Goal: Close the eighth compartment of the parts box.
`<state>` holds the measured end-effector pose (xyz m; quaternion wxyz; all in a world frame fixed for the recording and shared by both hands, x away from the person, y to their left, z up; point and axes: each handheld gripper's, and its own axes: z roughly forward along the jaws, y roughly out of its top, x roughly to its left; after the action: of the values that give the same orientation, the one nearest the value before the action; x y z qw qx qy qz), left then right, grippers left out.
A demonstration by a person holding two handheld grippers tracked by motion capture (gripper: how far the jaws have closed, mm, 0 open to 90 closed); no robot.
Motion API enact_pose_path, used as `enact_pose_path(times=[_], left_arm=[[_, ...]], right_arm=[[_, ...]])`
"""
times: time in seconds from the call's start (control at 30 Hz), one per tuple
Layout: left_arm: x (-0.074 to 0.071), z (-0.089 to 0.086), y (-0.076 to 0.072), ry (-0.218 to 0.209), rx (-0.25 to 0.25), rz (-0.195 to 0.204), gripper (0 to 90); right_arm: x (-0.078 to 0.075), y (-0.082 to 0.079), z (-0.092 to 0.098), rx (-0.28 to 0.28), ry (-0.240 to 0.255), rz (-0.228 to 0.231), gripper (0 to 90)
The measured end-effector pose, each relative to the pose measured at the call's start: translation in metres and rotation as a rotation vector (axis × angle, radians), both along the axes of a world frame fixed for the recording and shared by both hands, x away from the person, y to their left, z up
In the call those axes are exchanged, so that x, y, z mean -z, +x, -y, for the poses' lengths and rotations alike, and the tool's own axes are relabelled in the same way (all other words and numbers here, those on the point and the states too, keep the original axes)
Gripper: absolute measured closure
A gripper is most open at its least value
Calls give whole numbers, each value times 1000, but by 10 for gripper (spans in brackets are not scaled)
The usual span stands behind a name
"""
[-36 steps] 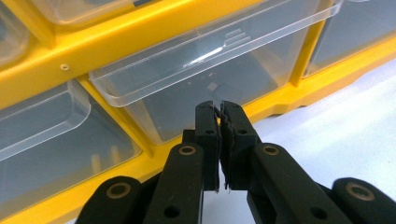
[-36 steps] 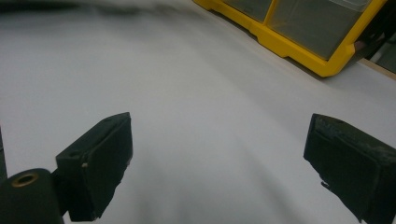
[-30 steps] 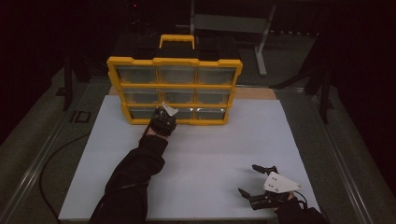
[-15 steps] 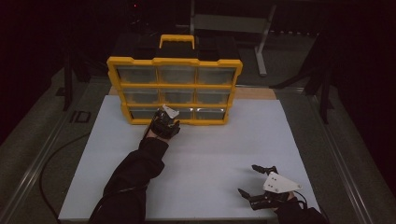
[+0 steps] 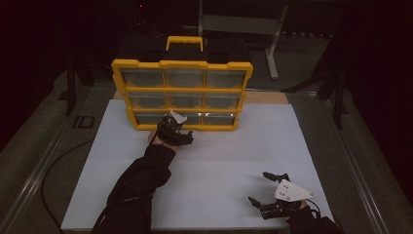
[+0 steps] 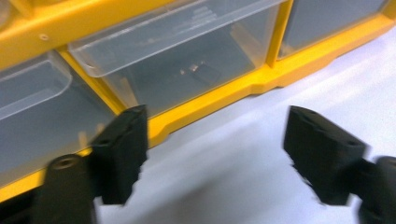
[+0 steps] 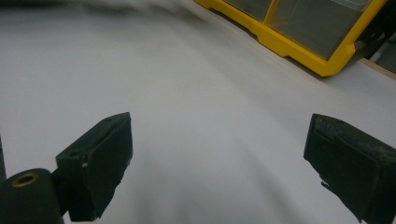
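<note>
A yellow organizer case (image 5: 181, 89) with clear drawers and a top handle stands upright at the back of the white board (image 5: 219, 161). My left gripper (image 5: 174, 127) is at the foot of the case, in front of the bottom row. Its jaws have just been opening and hold nothing. In the left gripper view, the left gripper (image 6: 215, 126) faces a clear bottom drawer (image 6: 187, 70) with a small dark item inside. My right gripper (image 5: 258, 187) rests open near the board's front right. In the right gripper view, the right gripper (image 7: 219, 135) has bare board between its jaws.
A cable (image 5: 53, 170) trails off the board's left side. A metal stand (image 5: 272, 44) is on the dark floor behind the case. The case's lower corner (image 7: 299, 46) lies far ahead of the right gripper.
The left gripper's jaws look spread wider in front of the case. Both hands stay where they were.
</note>
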<state>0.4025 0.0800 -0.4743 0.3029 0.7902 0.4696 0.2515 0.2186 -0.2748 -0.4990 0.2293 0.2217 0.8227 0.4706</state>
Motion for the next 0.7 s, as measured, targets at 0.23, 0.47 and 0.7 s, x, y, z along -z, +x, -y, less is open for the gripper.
enact_pose_path(times=[0.23,0.47,0.7], left_arm=[[0,-5,0,-38,9,-15,20],[1,-6,-2,-36,15,-11,0],[-1,-6,-5,-41,37,0,0]], right_arm=[[0,0,0,1,0,-3,81],[1,0,0,0,0,-4,81],[1,1,1,4,7,-5,81]])
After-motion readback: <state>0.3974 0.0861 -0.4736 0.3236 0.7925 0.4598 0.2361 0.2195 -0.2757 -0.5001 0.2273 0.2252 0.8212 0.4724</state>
